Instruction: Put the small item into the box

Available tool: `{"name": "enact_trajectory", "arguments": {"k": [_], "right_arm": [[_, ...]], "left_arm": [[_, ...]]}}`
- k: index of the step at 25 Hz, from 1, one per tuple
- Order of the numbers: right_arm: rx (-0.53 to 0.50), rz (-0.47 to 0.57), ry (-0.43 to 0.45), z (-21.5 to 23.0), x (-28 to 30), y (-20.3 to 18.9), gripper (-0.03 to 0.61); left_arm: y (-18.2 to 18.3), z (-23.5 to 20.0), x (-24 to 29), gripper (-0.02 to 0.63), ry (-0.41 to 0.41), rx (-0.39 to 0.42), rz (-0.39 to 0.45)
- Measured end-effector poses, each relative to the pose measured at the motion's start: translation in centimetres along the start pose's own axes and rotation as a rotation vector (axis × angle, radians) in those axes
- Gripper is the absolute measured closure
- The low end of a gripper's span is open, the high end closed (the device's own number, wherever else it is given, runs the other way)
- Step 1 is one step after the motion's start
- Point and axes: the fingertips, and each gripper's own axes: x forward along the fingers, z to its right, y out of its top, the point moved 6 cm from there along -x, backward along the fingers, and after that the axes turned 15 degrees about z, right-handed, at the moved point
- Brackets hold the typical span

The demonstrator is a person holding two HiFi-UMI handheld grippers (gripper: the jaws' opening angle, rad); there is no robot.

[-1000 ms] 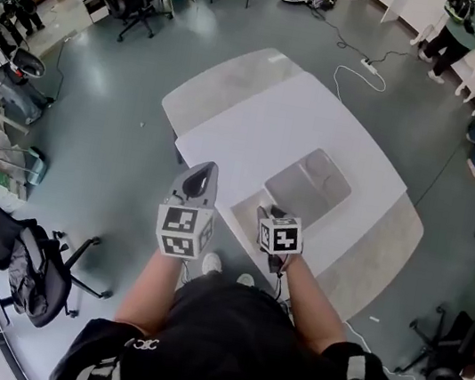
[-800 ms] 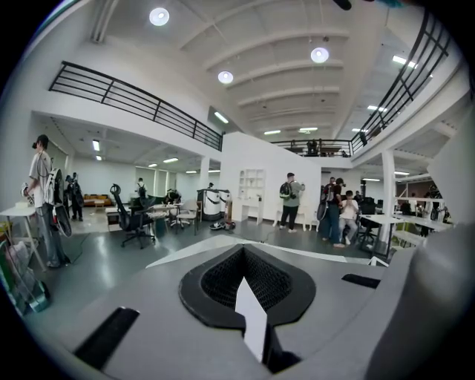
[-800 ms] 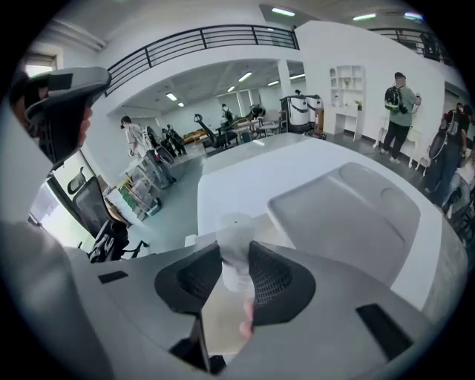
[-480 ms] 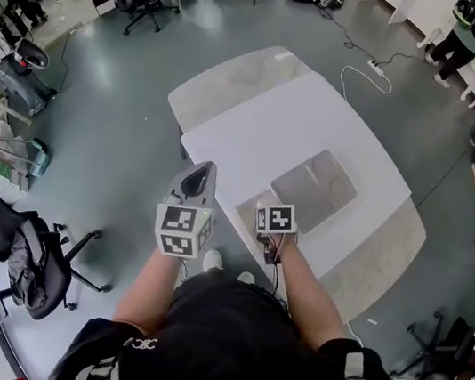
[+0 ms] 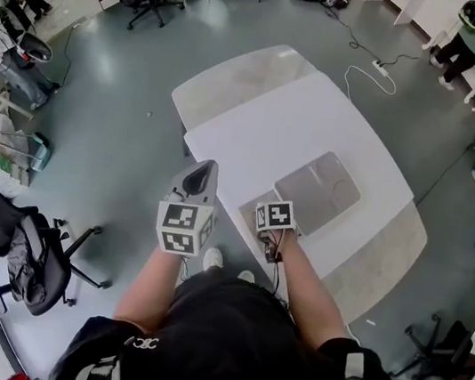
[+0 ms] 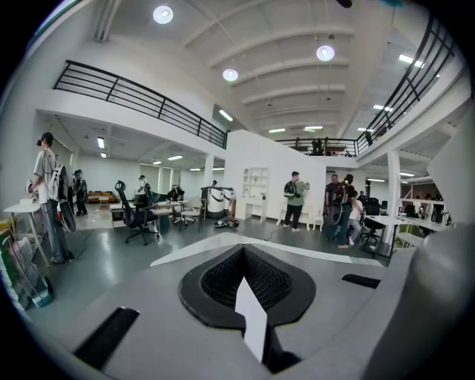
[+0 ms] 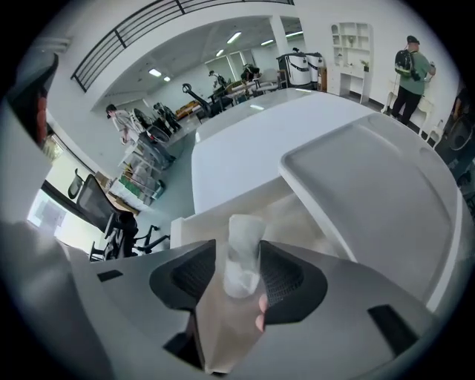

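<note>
The small item [image 7: 241, 252] is a clear, pale plastic piece. It stands upright between the pads of my right gripper [image 7: 241, 269], whose jaws are opening, with a thin gap at the item's left side. Right under it lies the open beige box [image 7: 293, 215] at the near edge of the white table [image 5: 276, 119]. In the head view the right gripper [image 5: 274, 219] points down over the box [image 5: 251, 208]. My left gripper [image 5: 193, 193] is held off the table's left edge, pointing out into the room, jaws together [image 6: 245, 258] and holding nothing.
A shallow grey tray or lid [image 5: 320, 181] lies on the table just beyond the box, also shown as the tray [image 7: 371, 185] in the right gripper view. An office chair [image 5: 4, 236] stands on the floor at left. People stand far off at the room's edges.
My right gripper has tipped further down over the box and shifted slightly left. The left gripper has stayed where it was.
</note>
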Motion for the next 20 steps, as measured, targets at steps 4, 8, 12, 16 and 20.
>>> {"name": "enact_trajectory", "arguments": {"k": [4, 8, 12, 16, 20], "right_arm": [[-0.002, 0.082, 0.039, -0.2, -0.7, 0.6, 0.372], [-0.032, 0.16, 0.026, 0.0, -2.2, 1.5, 0.368], [-0.04, 0.263, -0.007, 0.2, -4.3, 2.9, 0.397], [-0.021, 0.449, -0.047, 0.5, -7.4, 5.6, 0.529], [-0.061, 0.64, -0.098, 0.3, -10.8, 8.7, 0.563]], "left_arm": [[-0.2, 0.0, 0.3, 0.601, -0.007, -0.008, -0.001], [-0.2, 0.0, 0.9, 0.601, -0.015, -0.015, 0.004], [-0.3, 0.2, 1.4, 0.601, -0.029, -0.019, 0.006], [-0.2, 0.9, 2.2, 0.601, -0.052, -0.024, 0.011], [0.0, 1.6, 3.1, 0.601, -0.08, -0.024, 0.025]]}}
